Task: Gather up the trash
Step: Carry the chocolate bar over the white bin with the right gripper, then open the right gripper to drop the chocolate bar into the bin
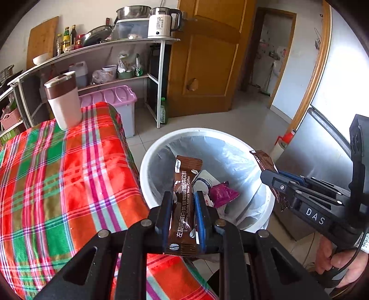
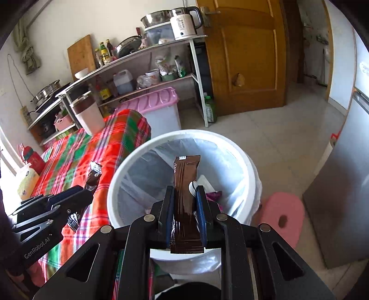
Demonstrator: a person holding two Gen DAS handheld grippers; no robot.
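Both my tools, left tool (image 1: 183, 203) and right tool (image 2: 184, 198), clamp brown sachets (image 1: 184, 184) above the bin (image 1: 152, 161); at nine o'clock, the table (image 1: 69, 173) could catch a badly released one.

Pretty cramped kitchen corner: pale tiled floor (image 2: 265, 129), white walls (image 1: 96, 11), a big wooden door (image 1: 207, 64) standing open onto a hallway. A white-framed metal shelf rack (image 1: 159, 80) runs along the wall beside it, and a plaid-covered table (image 1: 57, 173) sits in daylight near the rack's left end.

Plaid-covered table (image 1: 69, 175), tumbler (image 1: 63, 101) standing on it
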